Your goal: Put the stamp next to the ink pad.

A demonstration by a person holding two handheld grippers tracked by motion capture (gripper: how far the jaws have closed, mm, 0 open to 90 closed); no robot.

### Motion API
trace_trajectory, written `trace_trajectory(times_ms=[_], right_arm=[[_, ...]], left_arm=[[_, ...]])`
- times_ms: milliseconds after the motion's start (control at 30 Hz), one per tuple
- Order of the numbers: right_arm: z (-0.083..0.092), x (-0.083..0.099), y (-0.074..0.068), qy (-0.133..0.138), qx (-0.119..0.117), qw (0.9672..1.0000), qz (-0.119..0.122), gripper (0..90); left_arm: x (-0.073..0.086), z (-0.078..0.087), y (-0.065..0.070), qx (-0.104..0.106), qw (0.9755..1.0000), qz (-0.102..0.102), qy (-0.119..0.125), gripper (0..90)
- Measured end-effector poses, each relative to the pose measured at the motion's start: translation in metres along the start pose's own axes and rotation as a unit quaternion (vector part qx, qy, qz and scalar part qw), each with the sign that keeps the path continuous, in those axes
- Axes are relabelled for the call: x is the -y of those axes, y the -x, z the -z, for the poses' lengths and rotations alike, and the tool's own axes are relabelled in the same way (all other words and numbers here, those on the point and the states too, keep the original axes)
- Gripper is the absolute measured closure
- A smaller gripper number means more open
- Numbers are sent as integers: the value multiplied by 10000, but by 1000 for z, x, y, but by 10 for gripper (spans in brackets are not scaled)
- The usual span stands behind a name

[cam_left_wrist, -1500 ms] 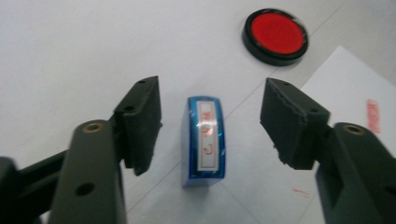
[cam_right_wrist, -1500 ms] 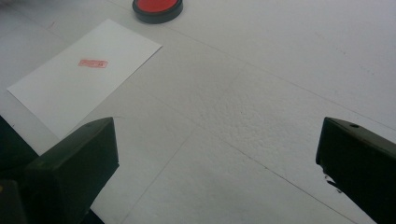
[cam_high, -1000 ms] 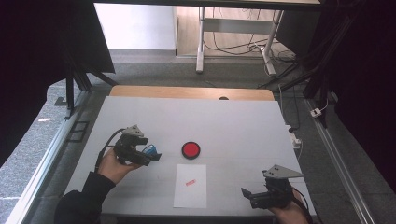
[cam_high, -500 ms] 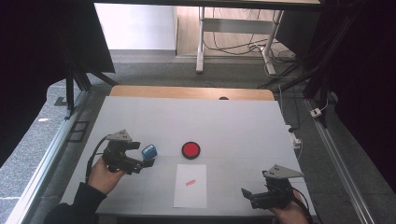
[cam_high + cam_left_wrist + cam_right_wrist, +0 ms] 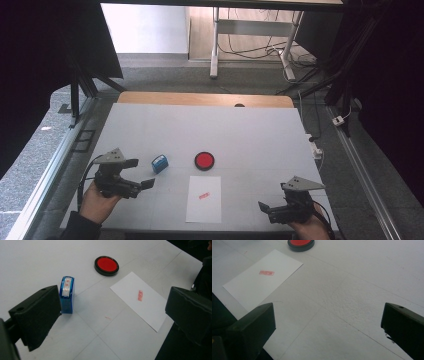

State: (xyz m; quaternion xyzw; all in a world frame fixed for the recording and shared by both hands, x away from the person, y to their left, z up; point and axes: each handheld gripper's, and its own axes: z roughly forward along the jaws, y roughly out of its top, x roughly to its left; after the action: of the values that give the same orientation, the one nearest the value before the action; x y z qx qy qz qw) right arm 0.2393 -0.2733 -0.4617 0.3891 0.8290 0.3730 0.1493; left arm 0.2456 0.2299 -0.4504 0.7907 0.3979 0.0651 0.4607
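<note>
The jaws of the left gripper (image 5: pixel 142 175) are seen wide apart and have just been opening; nothing is held between them. In the left gripper view, the stamp (image 5: pixel 66 294) stands just beside the left jaw, a little beyond it, and no pad is pressed on it. In the high view the stamp (image 5: pixel 160 163) is set on the table (image 5: pixel 250 130) apart from the gripper, toward the left half and nearer the near edge than the far one. The left hand (image 5: pixel 97 200) is found at the near left corner.

Just right of the stamp, the ink pad (image 5: pixel 204 160) lies with its red face up, near the middle of the table. Between the pad and the near edge a sheet (image 5: pixel 204 199) is laid flat, and a small red mark (image 5: pixel 203 196) is printed on its upper half.

The jaws of the right gripper (image 5: pixel 267 207) are likewise seen spread, with only bare table between them in the right gripper view. That gripper is held at the near right corner, well apart from the sheet (image 5: pixel 263 277) and the ink pad (image 5: pixel 301 243), which are seen beyond its left jaw.
</note>
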Motion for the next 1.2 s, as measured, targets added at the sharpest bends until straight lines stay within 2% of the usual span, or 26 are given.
trace_trajectory(times_ms=[367,700,900,967,1100,1200], right_arm=[[0,0,0,22,-7,10000,-21,0],[0,0,0,5,-1,10000,-20,0],[0,0,0,-1,7,10000,-15,0],[0,0,0,6,5,10000,-22,0],[0,-1,0,-5,1,10000,-35,0],[-1,-1,0,6,-13,10000,-48,0]], left_arm=[[24,25,1,-162,9997,105,166,0],[47,43,-3,-403,9988,228,172,0],[58,40,-3,-495,9984,258,-132,0],[61,38,-2,-604,9974,237,-313,0],[60,35,2,-795,9955,162,-499,0],[59,31,4,-853,9940,75,-676,0]])
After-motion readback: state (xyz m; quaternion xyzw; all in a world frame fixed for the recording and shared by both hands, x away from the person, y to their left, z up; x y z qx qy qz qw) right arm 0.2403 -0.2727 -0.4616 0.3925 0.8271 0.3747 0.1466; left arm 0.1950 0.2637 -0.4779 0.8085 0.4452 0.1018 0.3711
